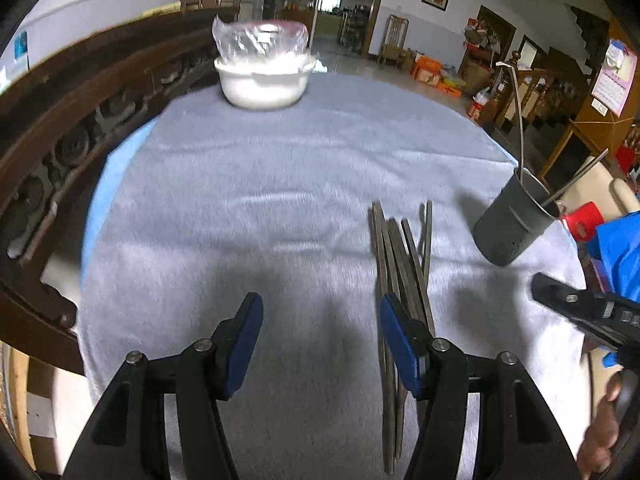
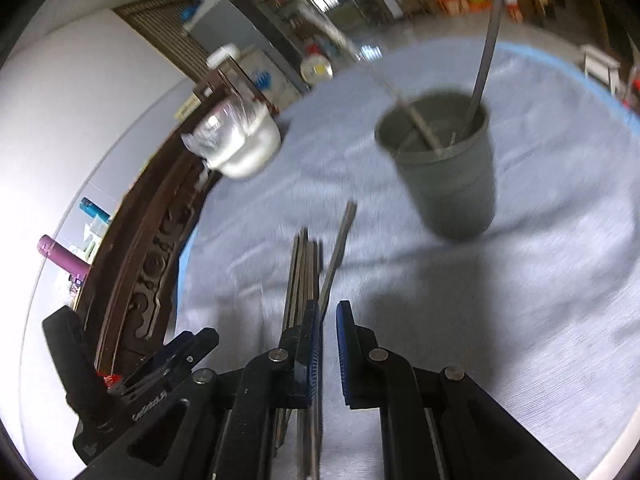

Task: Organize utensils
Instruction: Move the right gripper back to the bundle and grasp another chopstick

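Observation:
Several dark chopsticks [image 1: 400, 252] lie in a loose bundle on the grey towel [image 1: 240, 208]. My left gripper [image 1: 320, 340] is open and empty, low over the towel, with its right finger [image 1: 400, 344] over the bundle's near part. The grey cup [image 1: 512, 220] stands to the right with a few metal utensils leaning in it. In the right wrist view the chopsticks [image 2: 304, 272] run under my right gripper [image 2: 329, 340], which is shut with nothing between its pads. The cup [image 2: 448, 168] stands ahead of it to the right. Motion blurs this view.
A white bowl [image 1: 264, 80] covered with a plastic bag sits at the towel's far edge. A carved dark wooden rail [image 1: 60, 148] borders the table on the left. The right gripper's body [image 1: 580, 312] shows at the right of the left wrist view, with a hand below it.

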The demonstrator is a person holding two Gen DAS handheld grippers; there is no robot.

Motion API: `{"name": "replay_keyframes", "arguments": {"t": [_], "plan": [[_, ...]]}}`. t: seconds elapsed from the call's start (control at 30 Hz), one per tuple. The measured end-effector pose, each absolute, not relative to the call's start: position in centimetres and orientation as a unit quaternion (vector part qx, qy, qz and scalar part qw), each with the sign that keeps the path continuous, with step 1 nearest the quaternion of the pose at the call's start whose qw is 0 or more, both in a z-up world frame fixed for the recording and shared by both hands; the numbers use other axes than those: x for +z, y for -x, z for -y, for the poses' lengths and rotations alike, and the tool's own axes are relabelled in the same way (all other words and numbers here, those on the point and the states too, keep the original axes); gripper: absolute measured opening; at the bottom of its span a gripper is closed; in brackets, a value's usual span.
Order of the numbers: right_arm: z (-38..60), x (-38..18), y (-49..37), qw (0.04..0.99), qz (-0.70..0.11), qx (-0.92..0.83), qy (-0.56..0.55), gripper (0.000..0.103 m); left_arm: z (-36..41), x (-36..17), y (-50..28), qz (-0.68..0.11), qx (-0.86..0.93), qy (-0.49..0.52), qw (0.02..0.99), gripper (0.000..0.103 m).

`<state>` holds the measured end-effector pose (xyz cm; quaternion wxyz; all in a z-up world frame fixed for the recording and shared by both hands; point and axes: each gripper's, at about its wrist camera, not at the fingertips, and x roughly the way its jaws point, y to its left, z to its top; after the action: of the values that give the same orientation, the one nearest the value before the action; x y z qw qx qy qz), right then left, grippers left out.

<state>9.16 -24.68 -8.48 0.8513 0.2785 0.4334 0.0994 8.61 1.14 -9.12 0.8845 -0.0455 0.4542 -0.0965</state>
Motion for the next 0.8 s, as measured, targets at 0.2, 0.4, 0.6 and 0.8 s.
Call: {"name": "replay_keyframes", "arguments": {"t": [0.2,0.4,0.6,0.8], "plan": [[22.8,-10.6,-11.1,0.827,-0.468,0.116,-0.287,0.011,-1.5,-10.6,-8.8,-0.483,-0.114,0.067,0.866,0.062],[21.6,-12.3,-12.2,0.811,-0.491,0.123,-0.292,0.011,-0.9,-11.4,-9.5,-0.495,-0.132,0.062,0.857,0.060],[20.3,-13.5,-13.2,0.796,-0.510,0.138,-0.297,0.011,-0.8,-11.9,-9.6,-0.506,-0.150,0.077,0.846,0.049],[19.8,-14.3,-13.6,0.795,-0.521,0.129,-0.282,0.011,-0.5,-11.9,-9.6,-0.512,-0.158,0.083,0.840,0.049]]}}
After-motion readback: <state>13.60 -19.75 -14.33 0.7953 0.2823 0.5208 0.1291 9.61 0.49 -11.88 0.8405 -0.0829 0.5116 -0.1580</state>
